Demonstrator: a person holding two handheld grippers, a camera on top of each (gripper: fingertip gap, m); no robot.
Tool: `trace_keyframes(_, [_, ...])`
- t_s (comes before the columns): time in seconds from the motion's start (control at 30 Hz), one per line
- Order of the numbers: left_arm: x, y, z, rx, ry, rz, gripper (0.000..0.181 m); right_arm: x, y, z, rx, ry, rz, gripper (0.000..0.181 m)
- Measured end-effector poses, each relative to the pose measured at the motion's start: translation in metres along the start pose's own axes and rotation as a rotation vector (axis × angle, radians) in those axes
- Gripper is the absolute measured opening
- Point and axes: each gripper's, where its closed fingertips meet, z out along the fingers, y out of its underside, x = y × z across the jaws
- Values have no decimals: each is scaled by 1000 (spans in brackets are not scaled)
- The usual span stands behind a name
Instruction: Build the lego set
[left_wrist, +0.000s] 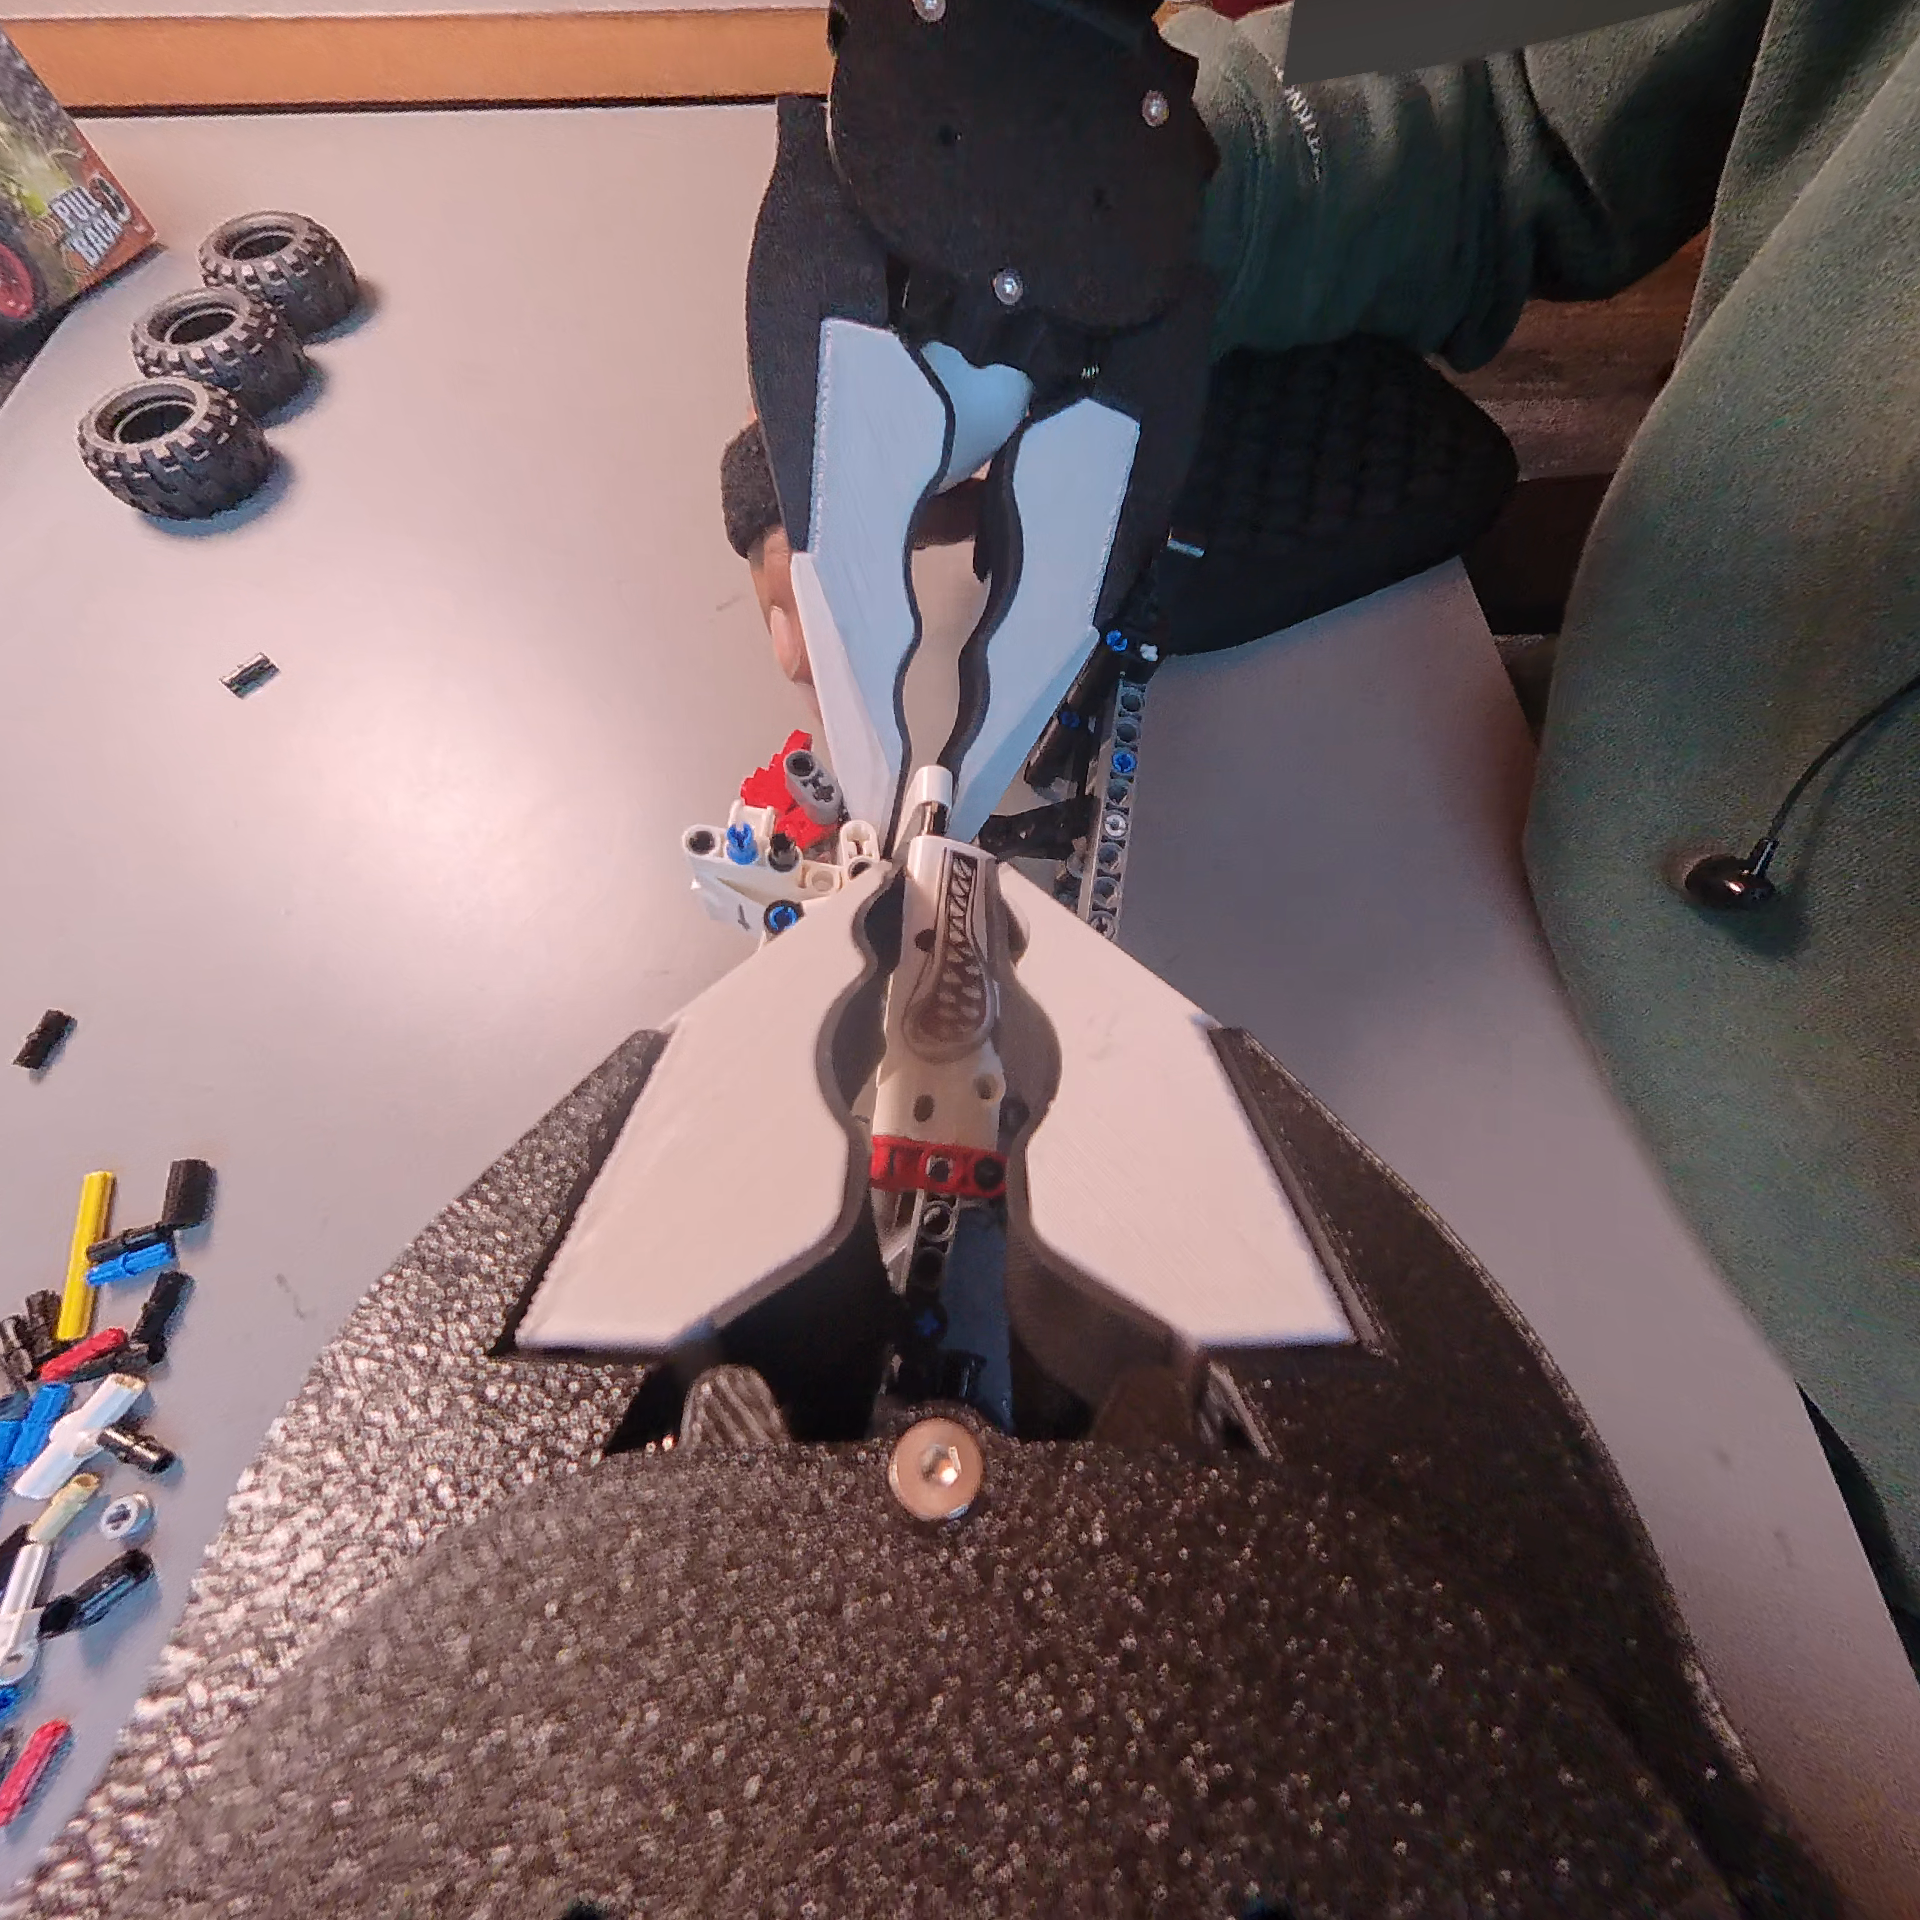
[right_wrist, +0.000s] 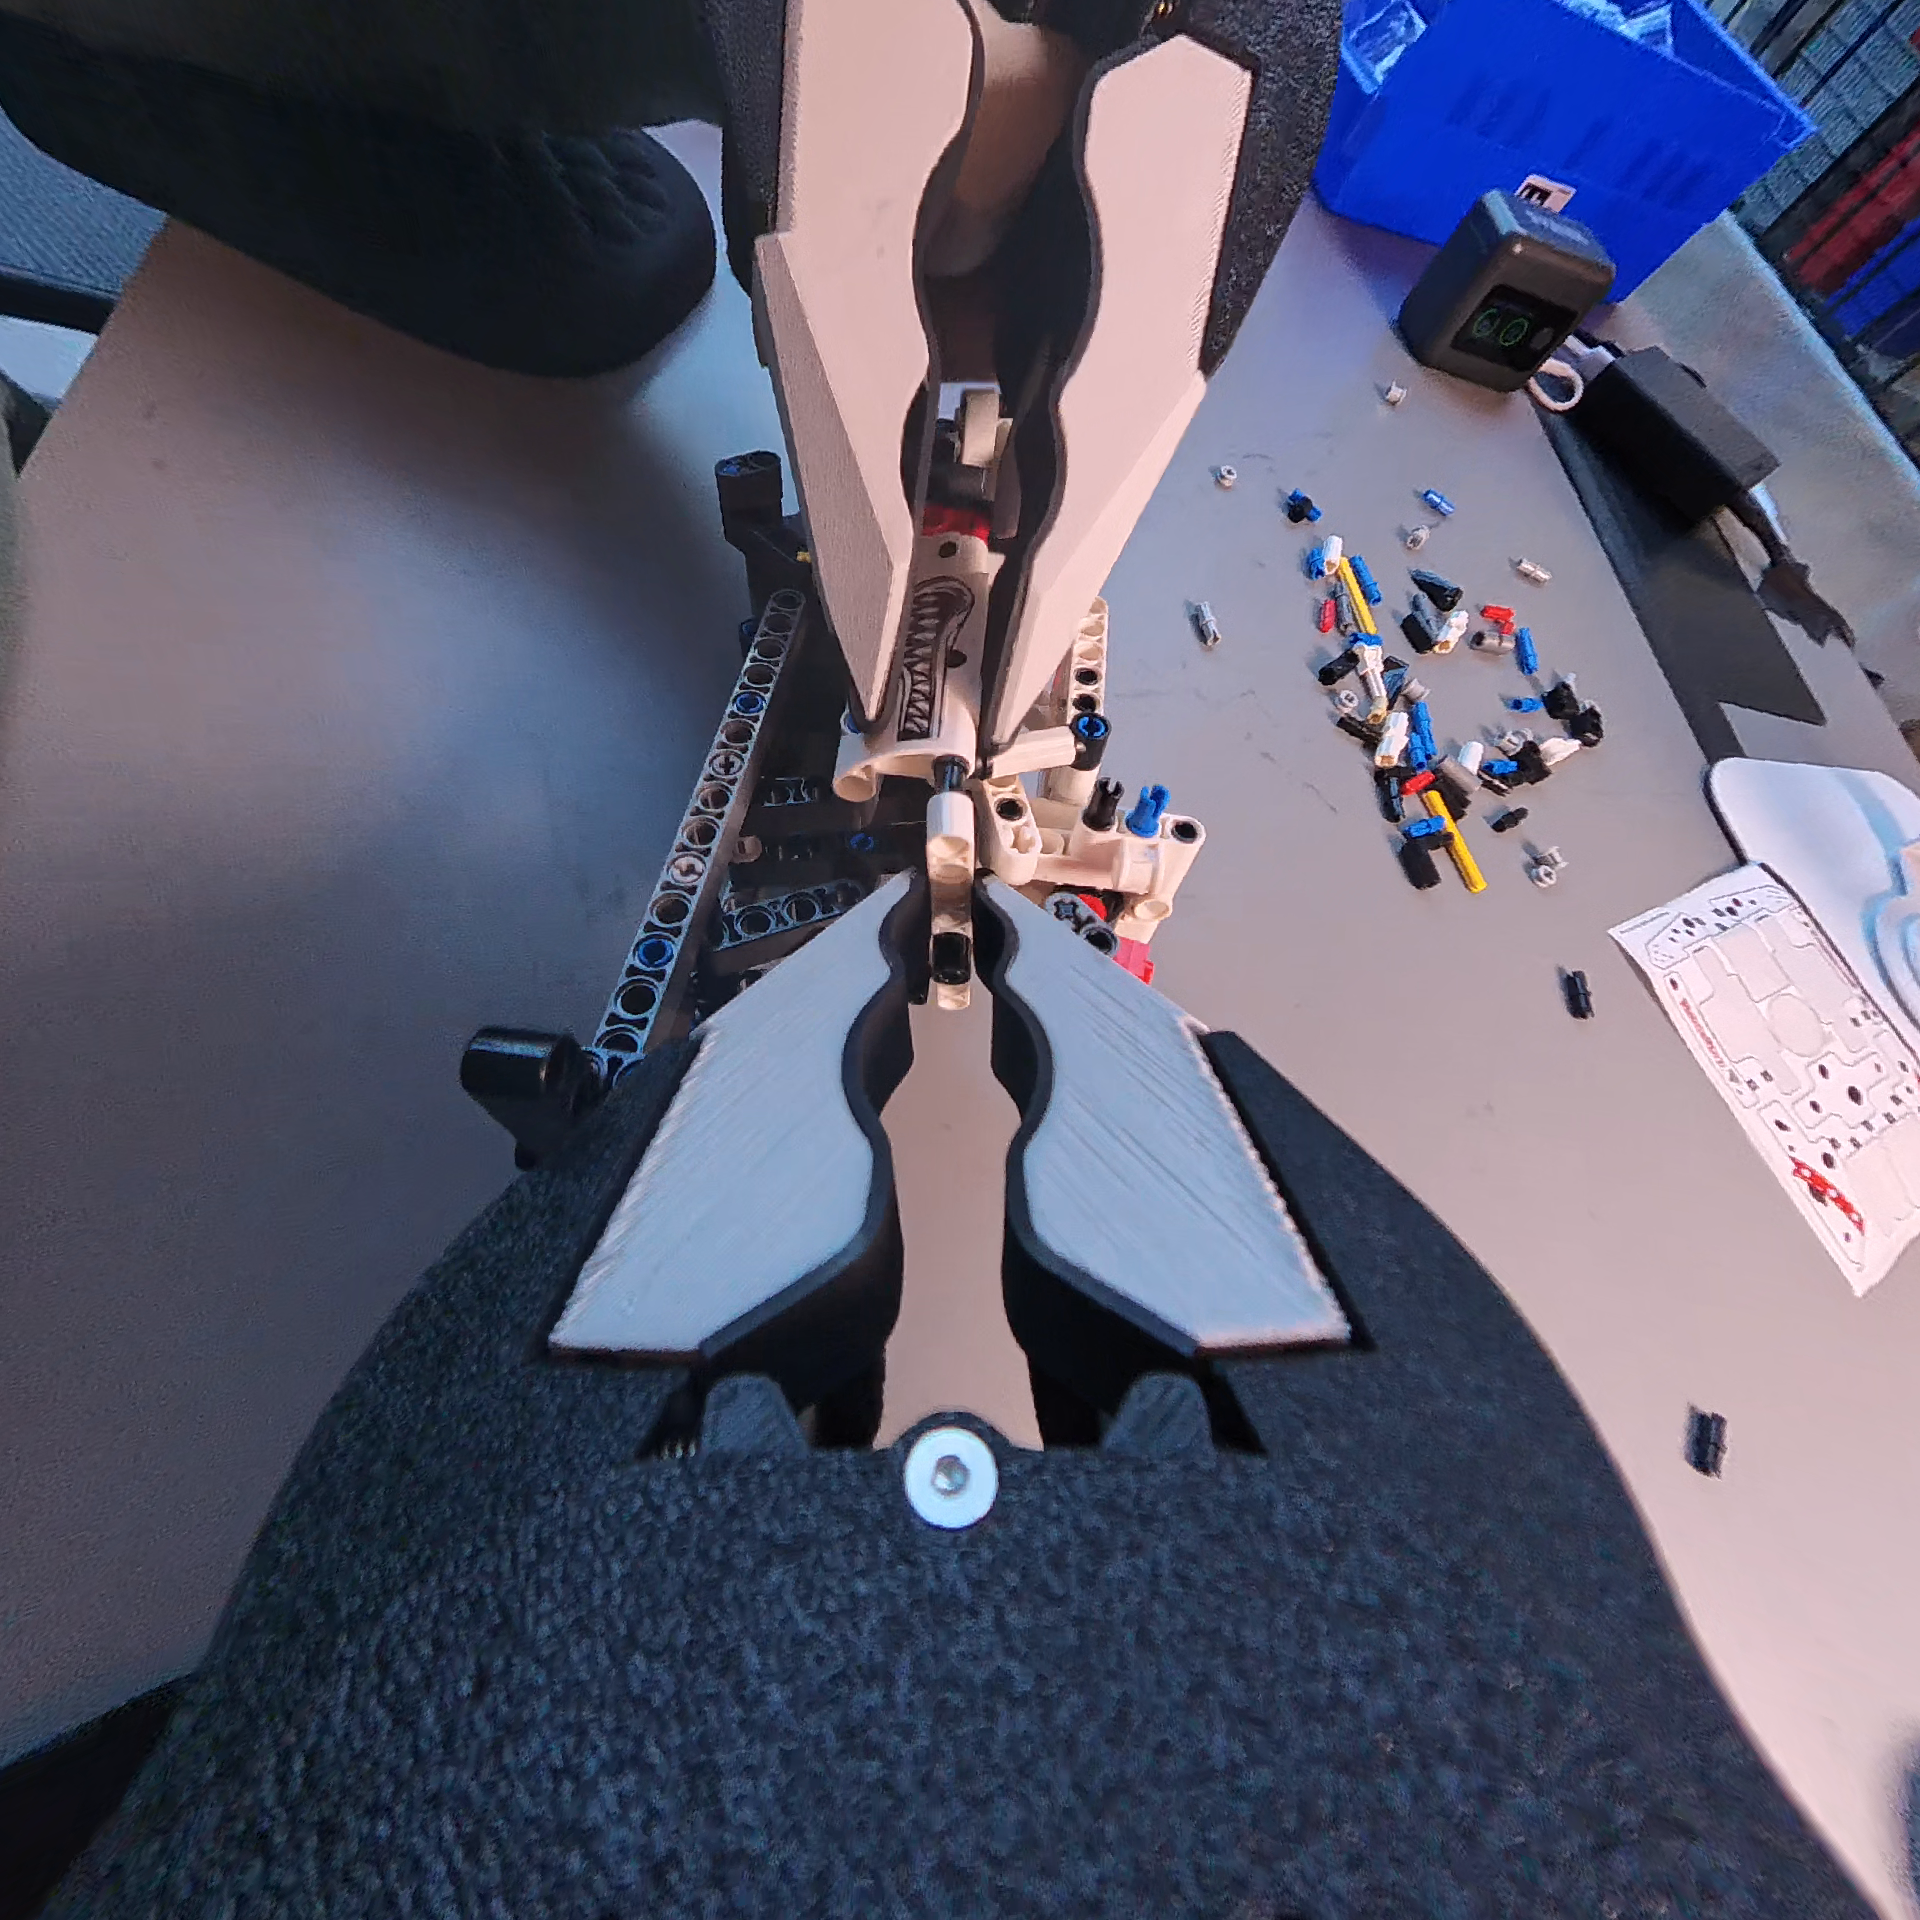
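My left gripper (left_wrist: 940, 883) is shut on a white panel with a toothed-mouth sticker (left_wrist: 940, 997), part of the partly built model. The model's long grey beam (left_wrist: 1117, 790) and its white and red section (left_wrist: 769, 842) rest on the table. My right gripper (right_wrist: 948, 888) is shut on a small white connector (right_wrist: 951, 842), held against the panel's end, where a black pin shows. In the right wrist view the left gripper (right_wrist: 932, 732) comes down from above around the panel (right_wrist: 930, 665). In the left wrist view the right gripper (left_wrist: 930, 821) points toward me, tip to tip with mine.
Three black tyres (left_wrist: 218, 343) and the set's box (left_wrist: 52, 208) lie far left. Loose small pieces (left_wrist: 94, 1351) lie near left; they also show in the right wrist view (right_wrist: 1434, 675). A sticker sheet (right_wrist: 1787, 1060), a black device (right_wrist: 1507, 281) and a blue bin (right_wrist: 1558, 104) sit right. A person's green sleeve (left_wrist: 1714, 520) is close. Left and right tips are no more than a few centimetres apart.
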Motion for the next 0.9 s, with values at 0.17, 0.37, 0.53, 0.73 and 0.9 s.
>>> trace_keyframes(0.17, [0,1,-1,-17,-5,-30,14,-1,-2,-3,-1,-22,6,7])
trace_keyframes(0.37, [1,-18,-7,3,-85,22,17,-2,-2,-4,-5,-16,6,7])
trace_keyframes(0.53, [-1,-12,8,-85,-133,83,14,-2,-3,-3,0,-16,14,7])
trace_keyframes(0.73, [0,-11,13,-117,-135,115,6,-4,-4,-2,36,-25,21,7])
trace_keyframes(0.9, [-1,-11,10,-100,-139,112,5,0,-19,-17,167,-31,43,13])
